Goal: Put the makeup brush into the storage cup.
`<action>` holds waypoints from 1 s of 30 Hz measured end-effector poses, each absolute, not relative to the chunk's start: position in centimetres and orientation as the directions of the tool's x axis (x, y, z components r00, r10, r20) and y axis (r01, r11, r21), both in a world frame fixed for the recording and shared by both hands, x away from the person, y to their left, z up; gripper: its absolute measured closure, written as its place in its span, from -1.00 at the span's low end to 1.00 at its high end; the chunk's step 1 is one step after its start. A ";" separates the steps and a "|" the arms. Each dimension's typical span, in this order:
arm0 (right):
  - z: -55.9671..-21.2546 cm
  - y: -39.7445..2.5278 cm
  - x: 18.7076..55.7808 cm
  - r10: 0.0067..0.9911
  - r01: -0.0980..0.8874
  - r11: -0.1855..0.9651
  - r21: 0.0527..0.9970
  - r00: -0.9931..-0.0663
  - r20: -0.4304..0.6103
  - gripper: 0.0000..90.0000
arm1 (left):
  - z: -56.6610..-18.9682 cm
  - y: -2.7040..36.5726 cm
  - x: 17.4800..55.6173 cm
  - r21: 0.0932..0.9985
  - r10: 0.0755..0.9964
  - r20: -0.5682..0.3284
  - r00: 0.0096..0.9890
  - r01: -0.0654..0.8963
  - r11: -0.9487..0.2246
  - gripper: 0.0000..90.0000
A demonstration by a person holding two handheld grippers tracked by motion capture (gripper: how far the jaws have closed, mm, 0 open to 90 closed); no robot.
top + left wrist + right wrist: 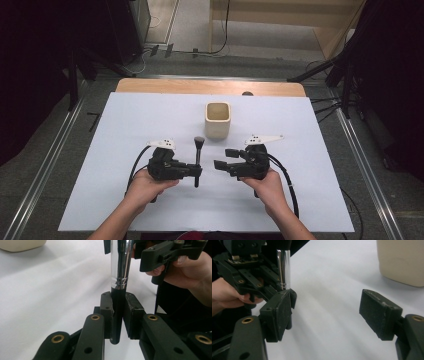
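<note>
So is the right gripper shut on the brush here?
No: in the right gripper view the right gripper has its jaws wide apart with nothing between them, while the left gripper clamps the brush by its handle.

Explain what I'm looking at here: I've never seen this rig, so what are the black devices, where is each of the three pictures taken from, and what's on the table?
A person holds a handheld two-jaw gripper in each hand; there is no robot arm. The high view looks down from above the person's side of the white table. The other two views come from cameras riding on each gripper, looking along its jaws.

The left gripper is shut on a makeup brush, clamping its black handle below the shiny metal ferrule; the brush stands roughly upright, bristles on top. The right gripper is open, holds nothing, and faces the brush from close by. Farther back stands a cream square-sided cup, open at the top.
</note>
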State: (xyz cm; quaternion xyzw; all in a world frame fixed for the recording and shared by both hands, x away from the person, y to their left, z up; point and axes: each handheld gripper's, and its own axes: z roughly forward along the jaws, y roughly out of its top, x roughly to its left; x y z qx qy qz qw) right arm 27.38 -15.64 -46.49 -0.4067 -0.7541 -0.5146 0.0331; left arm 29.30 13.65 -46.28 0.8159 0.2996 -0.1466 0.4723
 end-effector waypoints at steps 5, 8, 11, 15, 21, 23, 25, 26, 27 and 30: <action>-46.6 -15.7 27.4 0.592 0.637 0.188 0.748 -0.681 0.431 -0.44 | -46.2 13.9 29.4 0.685 0.359 -0.515 0.778 0.625 -0.374 0.76; -46.7 -15.5 27.4 0.594 0.629 0.207 0.749 -0.689 0.415 -0.44 | -46.1 14.0 29.4 0.686 0.366 -0.503 0.783 0.620 -0.382 0.76; -46.8 -15.5 27.4 0.593 0.623 0.225 0.749 -0.698 0.402 -0.44 | -46.1 14.0 29.4 0.688 0.370 -0.492 0.788 0.613 -0.389 0.76; -46.8 -15.5 27.4 0.598 0.609 0.273 0.745 -0.714 0.364 -0.43 | -46.0 14.1 29.4 0.692 0.379 -0.478 0.793 0.605 -0.394 0.76; -46.7 -15.7 27.3 0.607 0.581 0.342 0.739 -0.737 0.298 -0.43 | -45.9 14.2 29.4 0.694 0.382 -0.477 0.792 0.606 -0.388 0.76; -46.7 -15.8 27.3 0.598 0.574 0.353 0.739 -0.746 0.293 -0.43 | -45.9 14.3 29.4 0.695 0.382 -0.476 0.792 0.605 -0.388 0.76; -46.6 -16.0 27.2 0.593 0.567 0.360 0.741 -0.752 0.288 -0.43 | -45.9 14.3 29.4 0.696 0.383 -0.474 0.793 0.604 -0.389 0.76; -46.6 -16.1 27.2 0.591 0.563 0.365 0.742 -0.755 0.282 -0.43 | -45.9 14.3 29.4 0.695 0.383 -0.474 0.793 0.604 -0.389 0.76; -46.6 -16.3 27.1 0.591 0.561 0.371 0.740 -0.757 0.278 -0.43 | -45.9 14.3 29.4 0.695 0.383 -0.473 0.793 0.603 -0.391 0.76; -46.7 -16.6 26.9 0.584 0.551 0.383 0.742 -0.766 0.268 -0.43 | -45.9 14.2 29.4 0.694 0.384 -0.474 0.792 0.605 -0.390 0.76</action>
